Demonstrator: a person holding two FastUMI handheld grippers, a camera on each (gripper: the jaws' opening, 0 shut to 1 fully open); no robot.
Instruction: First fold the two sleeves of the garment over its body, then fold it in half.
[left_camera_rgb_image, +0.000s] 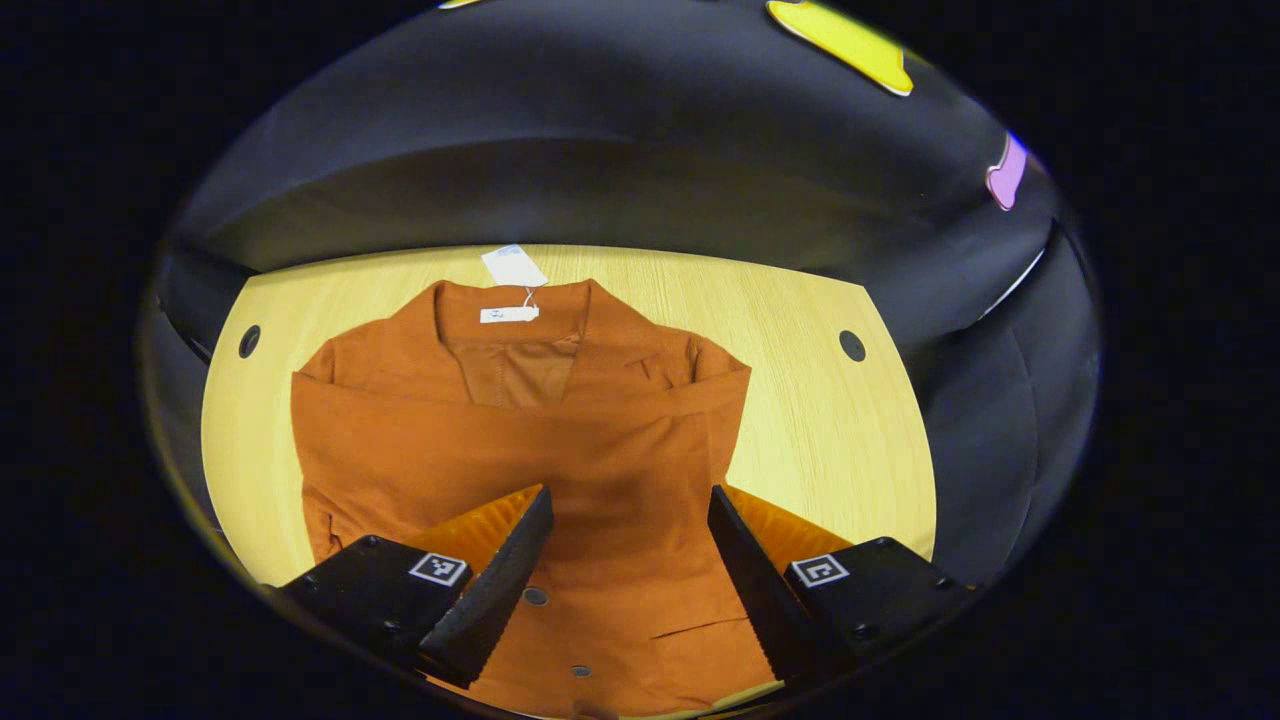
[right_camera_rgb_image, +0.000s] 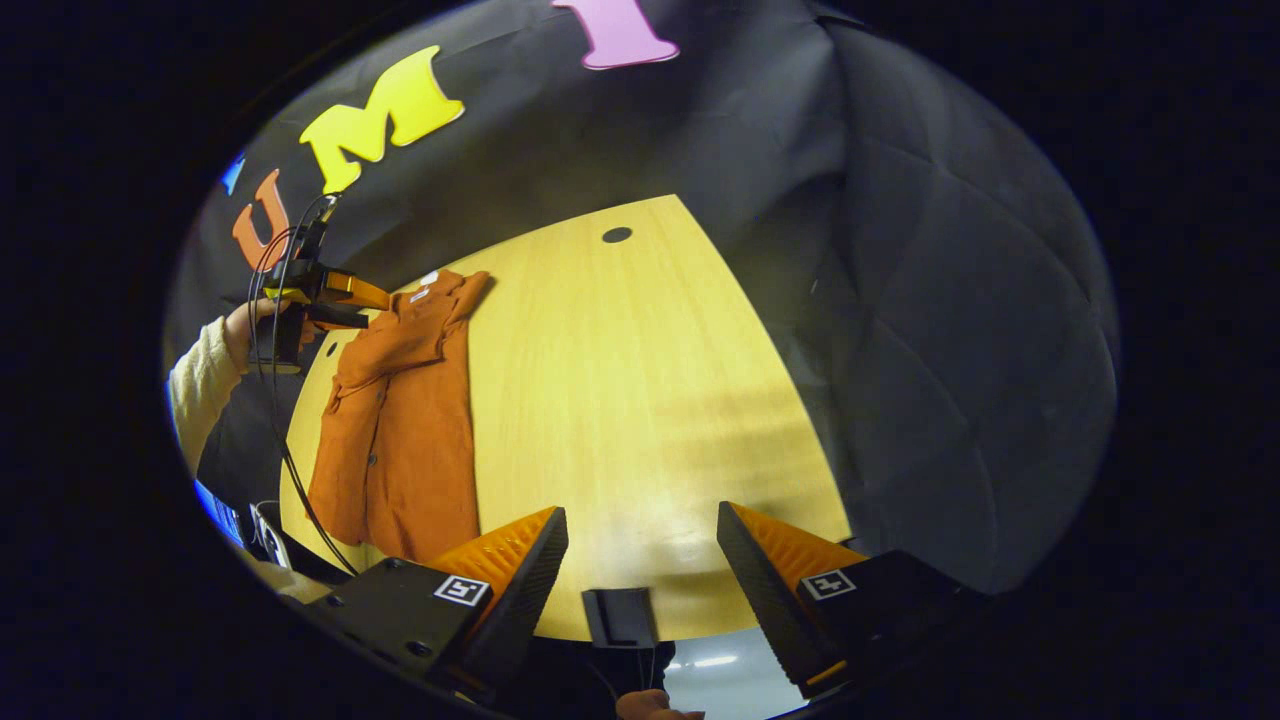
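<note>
Surface: pale wooden table (right_camera_rgb_image: 640, 400), rust-orange buttoned jacket (left_camera_rgb_image: 520, 450) lying centre frame.
Room: black cloth wall (left_camera_rgb_image: 600, 150) behind.
Left gripper (left_camera_rgb_image: 630, 500): jaws wide apart, empty.
Right gripper (right_camera_rgb_image: 642, 522): jaws wide apart, empty.

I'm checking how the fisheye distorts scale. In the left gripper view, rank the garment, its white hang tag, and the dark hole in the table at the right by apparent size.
Largest to smallest:
1. garment
2. white hang tag
3. dark hole
The garment's hem lies nearest the camera, so fisheye enlarges it further.

Both the left gripper (left_camera_rgb_image: 630, 500) and the right gripper (right_camera_rgb_image: 640, 525) are hovering with fingers spread wide, gripping nothing
</note>
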